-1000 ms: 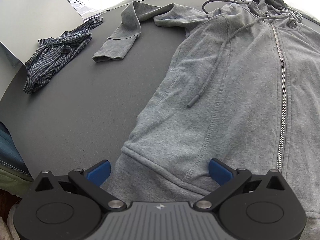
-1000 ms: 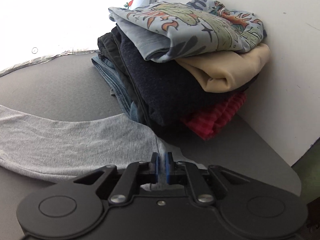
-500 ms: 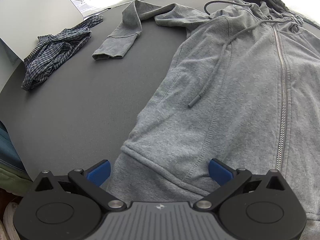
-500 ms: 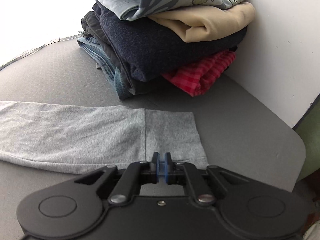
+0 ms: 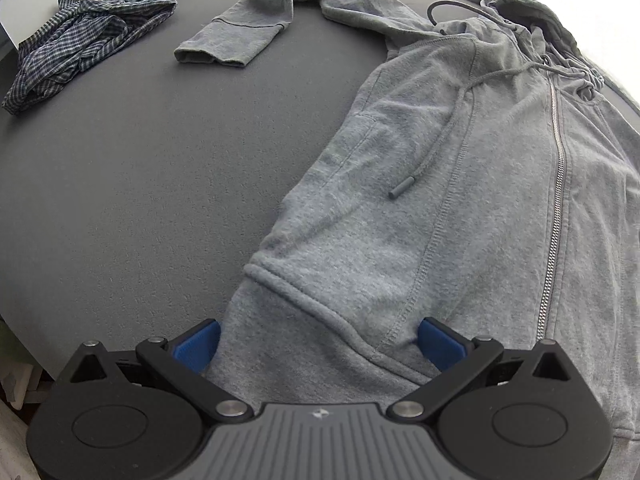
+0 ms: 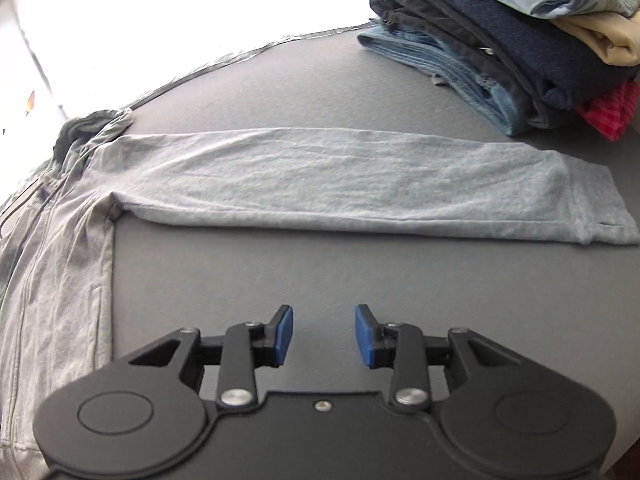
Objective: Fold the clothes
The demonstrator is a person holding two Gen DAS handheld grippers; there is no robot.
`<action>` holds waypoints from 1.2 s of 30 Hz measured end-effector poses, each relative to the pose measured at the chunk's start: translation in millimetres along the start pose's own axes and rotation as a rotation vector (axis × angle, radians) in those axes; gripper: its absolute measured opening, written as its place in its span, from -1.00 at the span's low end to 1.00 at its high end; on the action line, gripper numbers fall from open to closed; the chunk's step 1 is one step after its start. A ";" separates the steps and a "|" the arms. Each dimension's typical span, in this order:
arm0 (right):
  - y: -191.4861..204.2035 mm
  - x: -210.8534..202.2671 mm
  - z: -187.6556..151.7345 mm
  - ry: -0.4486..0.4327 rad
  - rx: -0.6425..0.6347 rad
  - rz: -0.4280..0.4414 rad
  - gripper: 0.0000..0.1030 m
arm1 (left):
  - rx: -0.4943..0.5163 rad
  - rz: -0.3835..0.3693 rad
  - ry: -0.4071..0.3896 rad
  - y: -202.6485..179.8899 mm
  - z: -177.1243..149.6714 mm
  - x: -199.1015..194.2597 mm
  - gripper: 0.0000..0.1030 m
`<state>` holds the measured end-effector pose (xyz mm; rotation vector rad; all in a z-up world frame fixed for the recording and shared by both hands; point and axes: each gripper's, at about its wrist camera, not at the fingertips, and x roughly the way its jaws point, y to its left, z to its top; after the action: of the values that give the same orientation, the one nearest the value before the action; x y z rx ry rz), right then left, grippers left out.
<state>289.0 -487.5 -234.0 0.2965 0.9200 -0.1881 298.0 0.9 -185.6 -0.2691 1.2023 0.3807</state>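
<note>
A grey zip hoodie (image 5: pixel 460 216) lies flat, zipped, on the dark grey table (image 5: pixel 140 184). My left gripper (image 5: pixel 320 342) is open, its blue pads on either side of the hoodie's bottom hem band. One sleeve (image 5: pixel 248 28) lies bent at the far side in the left wrist view. In the right wrist view the other sleeve (image 6: pixel 360 180) lies stretched straight out to the right, cuff (image 6: pixel 600 208) flat. My right gripper (image 6: pixel 324 336) is open and empty, above bare table in front of that sleeve.
A crumpled plaid shirt (image 5: pixel 80 48) lies at the far left of the table. A stack of folded clothes (image 6: pixel 520 40) stands at the far right by a white wall. The table's front right edge is near my right gripper.
My right gripper has let go of the sleeve cuff, opened and pulled back and to the left. The sleeve now lies flat. My left gripper has stayed open at the hem.
</note>
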 end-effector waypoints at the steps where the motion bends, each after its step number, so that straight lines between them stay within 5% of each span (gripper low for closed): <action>1: 15.9 -0.6 -4.9 0.008 -0.030 0.014 -0.24 | 0.020 -0.007 -0.001 2.1 -1.3 -1.0 1.00; 11: 98.3 -1.5 -26.3 0.055 -0.175 0.043 0.56 | 0.238 -0.088 -0.049 28.1 -18.7 -6.0 1.00; 17: 116.6 4.5 -32.4 0.039 -0.186 -0.063 0.95 | 0.227 -0.119 -0.063 54.0 -8.9 -2.5 1.00; 26: 146.8 -4.8 -17.4 -0.057 -0.182 -0.162 1.00 | 0.352 -0.187 -0.059 62.9 26.9 8.8 1.00; 31: 189.6 9.3 -6.5 -0.066 -0.211 -0.108 1.00 | 0.490 -0.226 -0.177 57.9 62.6 -4.6 1.00; 36: 239.5 39.5 6.9 -0.043 -0.230 -0.041 1.00 | 0.439 -0.222 -0.242 79.5 118.0 -2.6 1.00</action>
<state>385.9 -265.2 -220.8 0.0606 0.8959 -0.1241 363.9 119.6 -143.1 0.0258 0.9758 -0.0487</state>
